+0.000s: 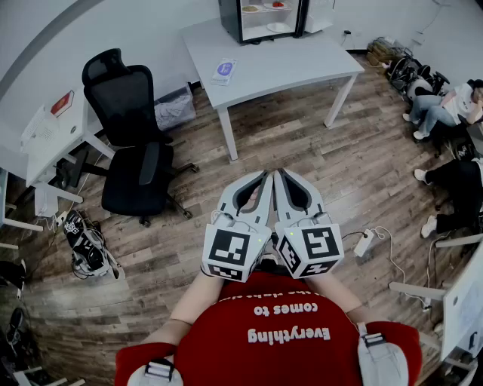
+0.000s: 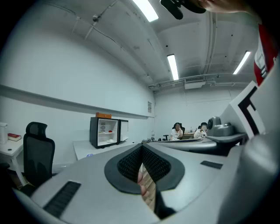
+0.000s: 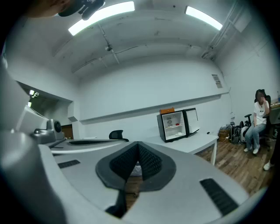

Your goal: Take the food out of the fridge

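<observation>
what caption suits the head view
Left hand-held gripper and right hand-held gripper, both shut and empty, point toward the open fridge.

White print on a red shirt (image 1: pixel 290 324), just behind the cubes (image 1: pixel 229 252) at the back of the fingers (image 1: pixel 255 194), stands upside down in the head view and reads "Everything" and "comes to". A third line, nearest the cubes, is partly hidden and unreadable. The cubes bear black-and-white square markers without letters. Well ahead of the fingers, a packet (image 1: pixel 224 70) on the table (image 1: pixel 302 64) has a blue label too small to read. A wall sign (image 2: pixel 149 107) is likewise illegible.
</observation>
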`<act>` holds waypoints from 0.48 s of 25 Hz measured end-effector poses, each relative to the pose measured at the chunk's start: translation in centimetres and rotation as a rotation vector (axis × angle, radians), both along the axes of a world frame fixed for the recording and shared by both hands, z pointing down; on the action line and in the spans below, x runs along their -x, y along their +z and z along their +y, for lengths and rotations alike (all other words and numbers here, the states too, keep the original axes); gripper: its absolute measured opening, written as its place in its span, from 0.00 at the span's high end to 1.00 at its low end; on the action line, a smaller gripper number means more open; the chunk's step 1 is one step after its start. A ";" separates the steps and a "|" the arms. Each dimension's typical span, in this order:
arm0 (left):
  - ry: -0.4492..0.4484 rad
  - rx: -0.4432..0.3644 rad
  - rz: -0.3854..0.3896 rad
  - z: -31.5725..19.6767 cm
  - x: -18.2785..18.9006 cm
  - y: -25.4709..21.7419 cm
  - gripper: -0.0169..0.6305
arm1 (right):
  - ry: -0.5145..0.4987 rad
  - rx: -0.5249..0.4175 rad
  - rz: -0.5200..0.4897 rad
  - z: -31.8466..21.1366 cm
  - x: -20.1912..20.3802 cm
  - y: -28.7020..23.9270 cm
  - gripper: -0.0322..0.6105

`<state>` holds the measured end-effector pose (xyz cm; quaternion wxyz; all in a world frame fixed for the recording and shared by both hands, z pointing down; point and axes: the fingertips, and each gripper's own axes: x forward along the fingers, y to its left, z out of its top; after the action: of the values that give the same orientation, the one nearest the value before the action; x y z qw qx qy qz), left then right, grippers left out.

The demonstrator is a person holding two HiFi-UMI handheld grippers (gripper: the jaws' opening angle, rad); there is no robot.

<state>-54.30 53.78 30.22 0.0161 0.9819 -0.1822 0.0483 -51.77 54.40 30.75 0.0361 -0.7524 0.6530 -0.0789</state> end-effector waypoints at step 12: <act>-0.028 -0.029 0.001 -0.2 -3.1 0.3 0.97 | -0.028 -0.004 0.003 -0.3 -3.0 0.5 0.93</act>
<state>-51.22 53.54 30.51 0.0027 0.9794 -0.1967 0.0449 -48.76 54.07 31.21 0.0354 -0.7432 0.6636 -0.0772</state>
